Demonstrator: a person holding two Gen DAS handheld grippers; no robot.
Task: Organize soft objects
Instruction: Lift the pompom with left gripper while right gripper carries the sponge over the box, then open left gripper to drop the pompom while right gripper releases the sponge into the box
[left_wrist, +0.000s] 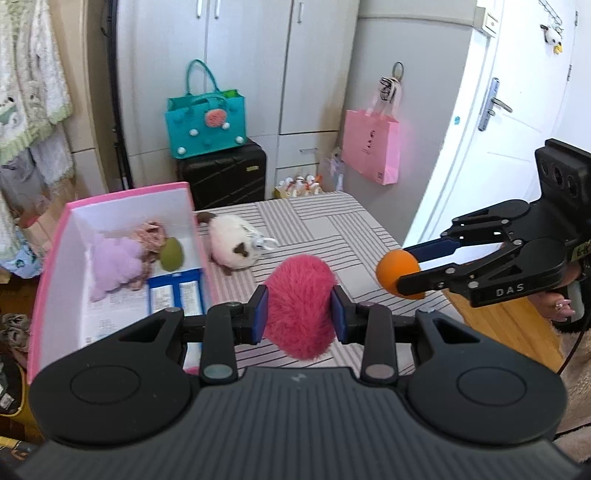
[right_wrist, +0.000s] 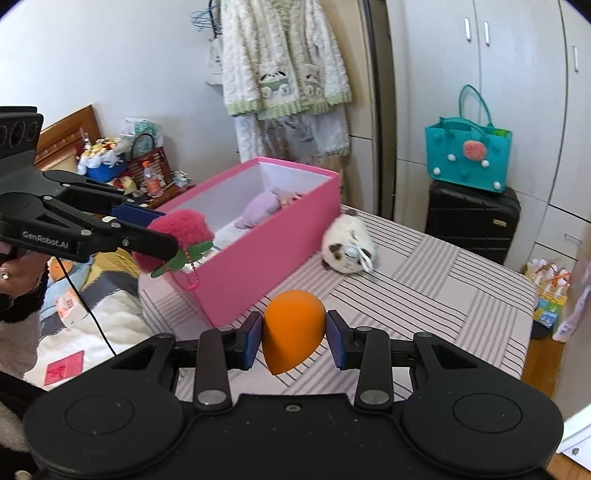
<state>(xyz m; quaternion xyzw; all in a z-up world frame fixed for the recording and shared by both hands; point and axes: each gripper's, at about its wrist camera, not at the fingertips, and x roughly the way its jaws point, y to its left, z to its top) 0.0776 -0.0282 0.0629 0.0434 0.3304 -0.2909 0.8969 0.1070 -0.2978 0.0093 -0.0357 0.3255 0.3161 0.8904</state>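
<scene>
Both claws are loaded: the left gripper (left_wrist: 298, 320) pinches a fuzzy red pompom (left_wrist: 301, 304) between its blue pads, and the right gripper (right_wrist: 294, 340) pinches an orange egg-shaped sponge (right_wrist: 291, 329), both held above the striped table (left_wrist: 332, 225).

Judging the risks — the pompom is all fluff, so the pads may be squeezing fur rather than a core, and it could slide out on the way to the pink box (left_wrist: 110, 199) at the left. Its green leaf and pink bead chain (right_wrist: 192, 273) dangle beside the box's near corner and could snag on the rim. The sponge is smooth and tapered, held across its wide part; a tighter squeeze could pop it out. With the two claws near each other, heading for the box at once could make them collide.

Count: two grippers, one pompom, one orange sponge, one white plush animal (left_wrist: 233, 244) lying on the table just right of the box. Inside the box — one lilac plush (left_wrist: 114, 260), one pink frilly toy (left_wrist: 151, 232), one green sponge (left_wrist: 171, 254).
</scene>
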